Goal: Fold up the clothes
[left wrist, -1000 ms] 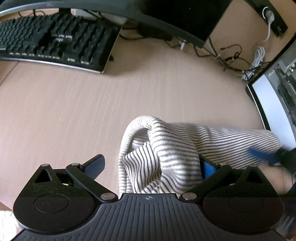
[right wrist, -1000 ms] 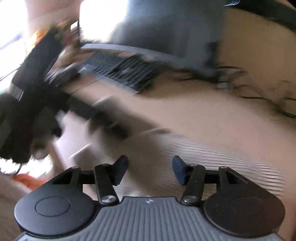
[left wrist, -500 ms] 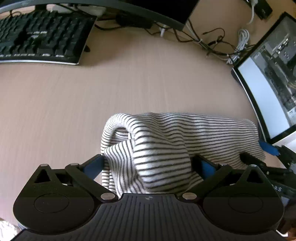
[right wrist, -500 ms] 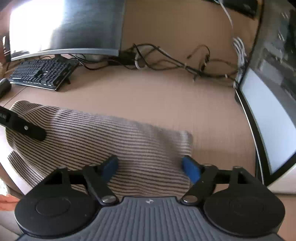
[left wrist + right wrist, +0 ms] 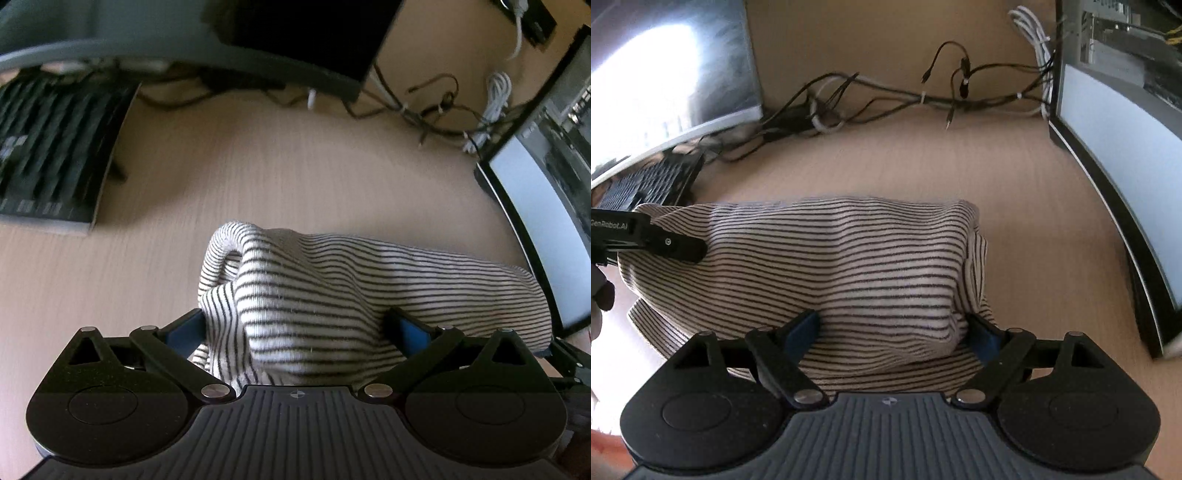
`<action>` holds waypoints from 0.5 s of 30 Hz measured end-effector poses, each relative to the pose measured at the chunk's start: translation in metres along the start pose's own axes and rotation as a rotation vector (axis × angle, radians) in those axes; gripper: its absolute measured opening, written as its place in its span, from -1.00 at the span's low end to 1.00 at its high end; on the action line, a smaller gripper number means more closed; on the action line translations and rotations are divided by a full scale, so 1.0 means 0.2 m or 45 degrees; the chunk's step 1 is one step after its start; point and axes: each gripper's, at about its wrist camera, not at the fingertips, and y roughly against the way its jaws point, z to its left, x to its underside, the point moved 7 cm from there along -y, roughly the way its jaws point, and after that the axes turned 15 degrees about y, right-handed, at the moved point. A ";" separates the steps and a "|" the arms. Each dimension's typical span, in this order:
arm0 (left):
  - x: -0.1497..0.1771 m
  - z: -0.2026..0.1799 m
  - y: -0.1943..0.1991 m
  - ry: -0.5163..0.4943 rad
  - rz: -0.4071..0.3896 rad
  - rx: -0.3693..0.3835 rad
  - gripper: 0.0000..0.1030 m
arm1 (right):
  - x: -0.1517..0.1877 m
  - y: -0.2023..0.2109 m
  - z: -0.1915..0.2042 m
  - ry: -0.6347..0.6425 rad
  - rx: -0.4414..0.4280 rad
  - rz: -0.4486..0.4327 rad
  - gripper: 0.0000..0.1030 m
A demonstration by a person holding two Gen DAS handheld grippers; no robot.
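- Left hand-held gripper (image 5: 295,328): black two-finger tool with blue pads; its jaws stand wide, and a bunched mass of cloth fills the gap between them. Whether the pads actually press the cloth cannot be told.
- Right hand-held gripper (image 5: 894,332): same build; its jaws also stand wide, with a raised hump of cloth between the two blue pads. Grip on the cloth cannot be told here either.
- White knitted garment with thin black stripes (image 5: 351,291): lies on the table directly in front of both tools, bulging upward in a rounded ridge. In the left wrist view a rolled loop of fabric curls over at its left end, and the far end reaches towards the screen at the right. In the right wrist view (image 5: 831,266) a flatter layer of the same cloth spreads beneath the hump, towards the near table edge.
- A black finger of the left tool lies against the garment's left end in the right wrist view.
- Light wood-grain table (image 5: 295,166): carries the garment and the items below.
- Black keyboard (image 5: 48,155): at the far left, well apart from the garment, blurred.
- Dark curved monitor (image 5: 221,40): above the keyboard at the back.
- Second monitor with a lit white screen (image 5: 1115,147): stands along the right side, near the garment's right end.
- Tangle of black and white cables (image 5: 923,99): runs along the back of the table between the two monitors.
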 end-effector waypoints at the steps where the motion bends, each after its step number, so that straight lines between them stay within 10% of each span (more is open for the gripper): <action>1: -0.03 -0.01 -0.01 0.000 -0.023 -0.005 1.00 | -0.03 -0.03 -0.01 -0.003 0.007 -0.008 0.67; 15: 0.00 -0.26 0.26 -0.115 -0.236 -0.109 1.00 | -0.10 -0.16 -0.04 0.016 -0.025 -0.045 0.80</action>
